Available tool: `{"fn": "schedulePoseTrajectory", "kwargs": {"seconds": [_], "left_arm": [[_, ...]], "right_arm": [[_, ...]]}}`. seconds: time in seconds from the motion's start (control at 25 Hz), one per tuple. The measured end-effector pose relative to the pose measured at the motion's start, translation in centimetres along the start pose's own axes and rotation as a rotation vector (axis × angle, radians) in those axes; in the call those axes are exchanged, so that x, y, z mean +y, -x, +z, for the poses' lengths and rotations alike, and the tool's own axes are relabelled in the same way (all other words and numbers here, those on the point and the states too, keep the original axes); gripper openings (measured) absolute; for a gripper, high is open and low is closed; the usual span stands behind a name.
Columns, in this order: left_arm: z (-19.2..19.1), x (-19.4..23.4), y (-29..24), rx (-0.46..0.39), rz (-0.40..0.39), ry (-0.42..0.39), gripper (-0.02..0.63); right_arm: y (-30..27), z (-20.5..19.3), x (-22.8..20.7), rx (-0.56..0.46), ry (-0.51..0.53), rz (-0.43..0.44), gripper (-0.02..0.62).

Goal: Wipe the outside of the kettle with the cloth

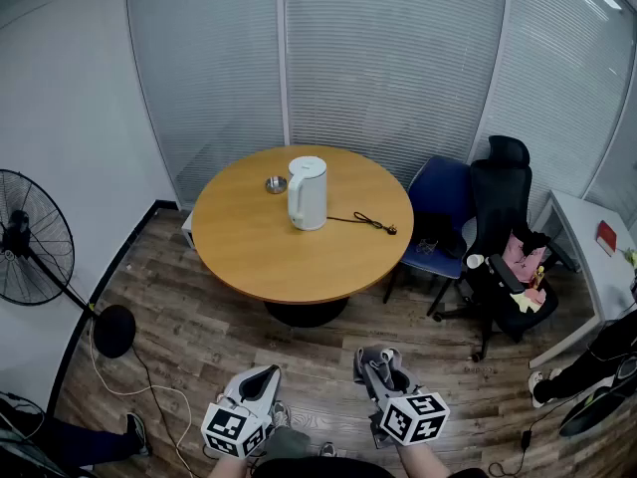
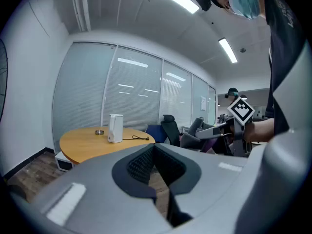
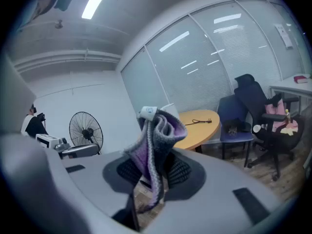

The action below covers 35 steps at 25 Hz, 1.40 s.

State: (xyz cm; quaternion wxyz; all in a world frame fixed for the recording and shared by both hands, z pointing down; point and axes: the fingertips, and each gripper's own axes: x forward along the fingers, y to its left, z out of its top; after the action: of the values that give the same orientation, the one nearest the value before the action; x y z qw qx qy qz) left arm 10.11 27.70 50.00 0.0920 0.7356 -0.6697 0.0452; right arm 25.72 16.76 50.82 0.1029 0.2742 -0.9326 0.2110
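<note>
A white electric kettle [image 1: 308,193] stands upright on the round wooden table [image 1: 249,252], its black cord [image 1: 364,221] trailing to the right. It shows small and far in the left gripper view as the kettle [image 2: 115,128]. Both grippers hang low over the floor, well short of the table. My left gripper [image 1: 264,375] is shut with nothing between its pads. My right gripper [image 1: 379,365] is shut on a folded purple-and-grey cloth [image 3: 157,150], which sticks up out of the jaws and hides most of the kettle in the right gripper view.
A small metal dish [image 1: 276,184] lies on the table left of the kettle. A blue chair [image 1: 442,212] and a black office chair [image 1: 506,242] stand to the right, a standing fan [image 1: 32,242] to the left, a white desk [image 1: 597,267] at far right. Glass walls behind.
</note>
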Motion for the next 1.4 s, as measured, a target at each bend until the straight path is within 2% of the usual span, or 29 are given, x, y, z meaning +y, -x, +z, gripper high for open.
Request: {"fn": "schedulePoseTrajectory", "kwargs": {"seconds": [0.36,0.76,0.8,0.88,1.4], "left_arm": [[-0.2,2.7,-1.4,-0.014,-0.014,0.023,0.011],[0.8,10.2,-6.1,0.009,-0.056,0.026,0.021],[0.9,11.0,-6.7,0.013,-0.062,0.029,0.054],[1.1,12.6,-7.7,0.025,-0.075,0.035,0.174],[2.3,20.9,-12.0,0.068,-0.187,0.007,0.186]], "right_arm": [[-3.0,1.0,0.5,-0.02,-0.024,0.011,0.112],[-10.7,4.2,0.8,-0.051,-0.069,-0.042,0.112],[-11.6,4.5,0.9,-0.053,-0.073,-0.048,0.112],[-13.2,5.0,1.0,-0.057,-0.084,-0.062,0.112],[-21.2,6.7,1.9,-0.101,-0.149,-0.161,0.112]]}}
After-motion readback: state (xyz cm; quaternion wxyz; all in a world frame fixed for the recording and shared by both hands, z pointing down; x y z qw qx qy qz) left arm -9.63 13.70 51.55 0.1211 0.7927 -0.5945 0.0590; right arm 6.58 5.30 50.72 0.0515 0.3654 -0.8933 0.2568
